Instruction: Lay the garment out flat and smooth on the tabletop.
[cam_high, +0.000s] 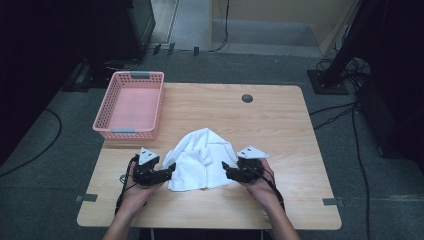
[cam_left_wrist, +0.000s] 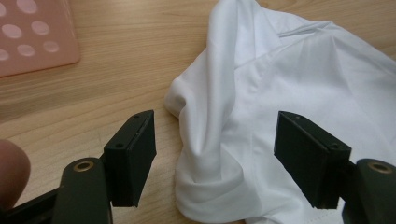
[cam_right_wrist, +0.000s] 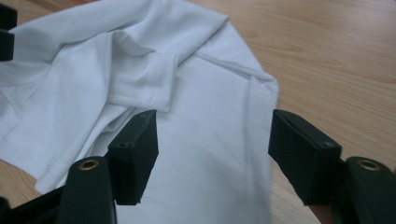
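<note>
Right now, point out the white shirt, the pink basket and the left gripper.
white shirt (cam_high: 202, 162): high view, middle of the crumpled cloth.
pink basket (cam_high: 134, 132): high view, near rim.
left gripper (cam_left_wrist: 215, 151): left gripper view, midway between its open jaws.

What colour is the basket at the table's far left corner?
Pink, with grey handle clips; the basket shows best in the high view.
</note>
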